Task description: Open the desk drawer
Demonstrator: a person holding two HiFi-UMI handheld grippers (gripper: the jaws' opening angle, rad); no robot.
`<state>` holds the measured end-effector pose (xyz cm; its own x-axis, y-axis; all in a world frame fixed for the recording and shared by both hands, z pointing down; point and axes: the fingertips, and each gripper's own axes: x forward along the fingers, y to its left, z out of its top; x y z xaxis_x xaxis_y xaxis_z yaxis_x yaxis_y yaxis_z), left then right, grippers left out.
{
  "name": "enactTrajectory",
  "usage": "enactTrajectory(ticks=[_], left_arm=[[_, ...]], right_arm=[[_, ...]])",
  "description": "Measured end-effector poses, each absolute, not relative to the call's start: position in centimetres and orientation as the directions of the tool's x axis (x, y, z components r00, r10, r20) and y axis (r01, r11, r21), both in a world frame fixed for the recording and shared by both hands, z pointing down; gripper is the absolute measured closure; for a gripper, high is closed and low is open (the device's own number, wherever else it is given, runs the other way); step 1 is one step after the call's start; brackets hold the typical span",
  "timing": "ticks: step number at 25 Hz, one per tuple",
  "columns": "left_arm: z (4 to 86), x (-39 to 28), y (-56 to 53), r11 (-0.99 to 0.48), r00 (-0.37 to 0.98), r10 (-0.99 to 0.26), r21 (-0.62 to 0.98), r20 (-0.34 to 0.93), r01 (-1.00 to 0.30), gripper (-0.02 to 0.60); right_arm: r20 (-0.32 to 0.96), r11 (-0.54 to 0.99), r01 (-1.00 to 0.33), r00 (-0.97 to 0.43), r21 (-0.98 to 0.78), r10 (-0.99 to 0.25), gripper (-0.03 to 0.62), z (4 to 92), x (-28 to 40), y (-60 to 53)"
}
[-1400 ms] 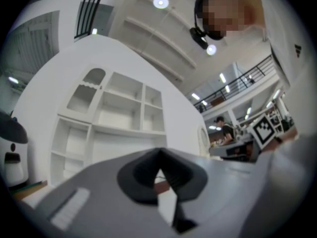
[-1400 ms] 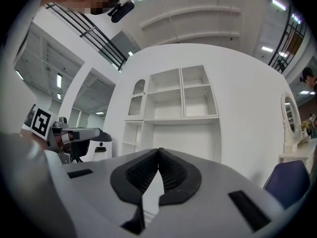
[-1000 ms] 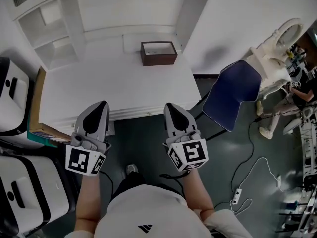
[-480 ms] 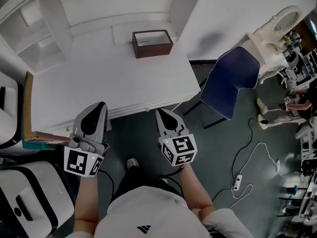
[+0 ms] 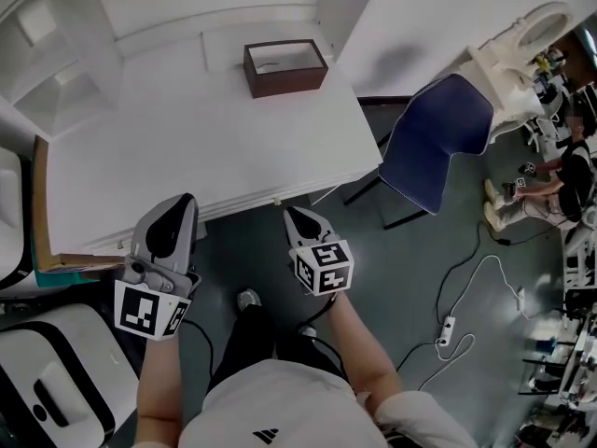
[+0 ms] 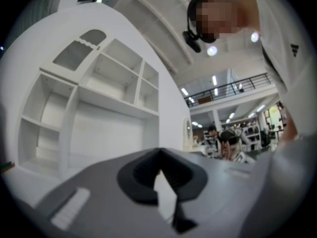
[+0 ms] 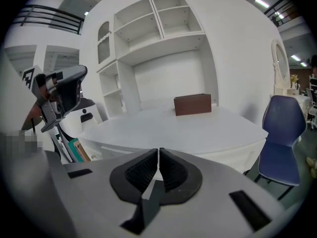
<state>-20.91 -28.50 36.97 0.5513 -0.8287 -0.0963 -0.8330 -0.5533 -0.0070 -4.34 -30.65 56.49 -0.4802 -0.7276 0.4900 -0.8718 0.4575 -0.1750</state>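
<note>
The white desk fills the upper middle of the head view; its drawer front runs under the near edge, with a small knob-like spot. My right gripper hangs just in front of that edge and below the desktop. Its jaws are just beginning to part, tips almost touching, with nothing between them. In the right gripper view the gripper faces the desk's front panel. My left gripper is shut and empty at the desk's front left corner. In its own view the left gripper looks over the desktop.
A brown open box stands at the back of the desk. A blue chair is to the right. White shelving rises behind, white cases and stacked boards sit at the left. A cable with power strip lies on the floor.
Both grippers have sunk toward the desk's front edge. The right one dropped further, tipped downward and shifted left. The left one moved only a little.
</note>
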Motion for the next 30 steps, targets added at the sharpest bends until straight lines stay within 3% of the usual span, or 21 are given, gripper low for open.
enactTrajectory(ticks=[20, 27, 30], left_arm=[[40.4, -21.7, -28.6, -0.557, 0.556, -0.831, 0.024, -0.036, -0.83, 0.577], [41.4, -22.0, -28.8, -0.557, 0.557, -0.831, 0.022, -0.008, -0.83, 0.577], [41.8, -22.1, -28.7, -0.553, 0.553, -0.833, 0.02, 0.0, -0.833, 0.577]], right_arm=[[0.658, 0.403, -0.903, -0.394, -0.148, -0.642, 0.48, 68.7, -4.1, -34.5], [0.684, 0.374, -0.911, -0.386, -0.175, -0.619, 0.474, 71.1, -4.3, -35.7], [0.685, 0.38, -0.906, -0.397, -0.186, -0.611, 0.517, 71.4, -4.7, -35.7]])
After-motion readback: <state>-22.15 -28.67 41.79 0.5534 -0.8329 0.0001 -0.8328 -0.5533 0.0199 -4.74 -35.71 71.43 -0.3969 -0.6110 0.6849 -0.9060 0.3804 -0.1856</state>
